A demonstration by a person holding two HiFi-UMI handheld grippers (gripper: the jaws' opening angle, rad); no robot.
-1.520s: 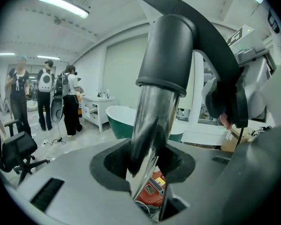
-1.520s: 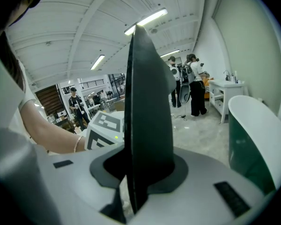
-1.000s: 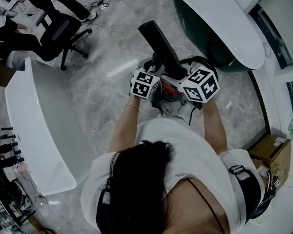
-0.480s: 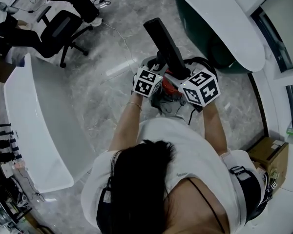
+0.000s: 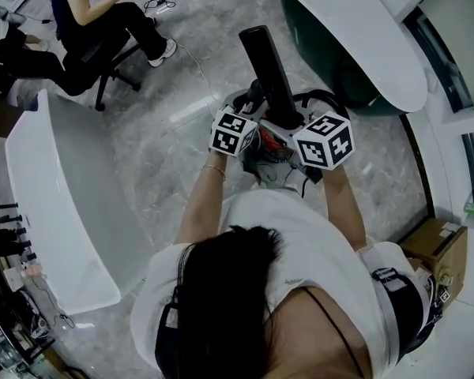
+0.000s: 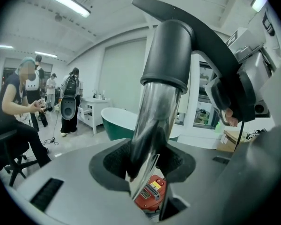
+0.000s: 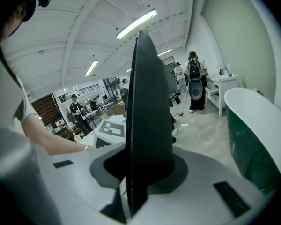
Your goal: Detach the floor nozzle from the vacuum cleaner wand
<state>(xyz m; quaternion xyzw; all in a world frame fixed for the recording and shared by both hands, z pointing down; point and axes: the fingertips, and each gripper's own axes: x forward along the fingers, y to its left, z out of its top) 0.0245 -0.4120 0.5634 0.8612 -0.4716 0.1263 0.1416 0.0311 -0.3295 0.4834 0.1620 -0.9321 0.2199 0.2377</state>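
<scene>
In the head view the black floor nozzle (image 5: 265, 63) sticks up and away from me, above the vacuum's grey and red body (image 5: 270, 158). My left gripper (image 5: 255, 129) and right gripper (image 5: 290, 125) meet at its base, their marker cubes side by side. In the left gripper view the silver wand tube (image 6: 154, 121) runs between the jaws of my left gripper (image 6: 150, 191) into a black collar (image 6: 171, 55); a red part (image 6: 150, 197) shows below. In the right gripper view my right gripper (image 7: 131, 191) is shut on the thin black nozzle (image 7: 147, 116).
A white bathtub (image 5: 59, 204) lies at the left of the marble floor, and a green one with a white rim (image 5: 355, 30) at the upper right. A seated person on a wheeled chair (image 5: 103, 18) is at the upper left. A cardboard box (image 5: 438, 247) stands at the right.
The nozzle's far end has swung slightly to the right, standing more upright in the picture. Both grippers stay at its base. A seated person has come into view at the upper left.
</scene>
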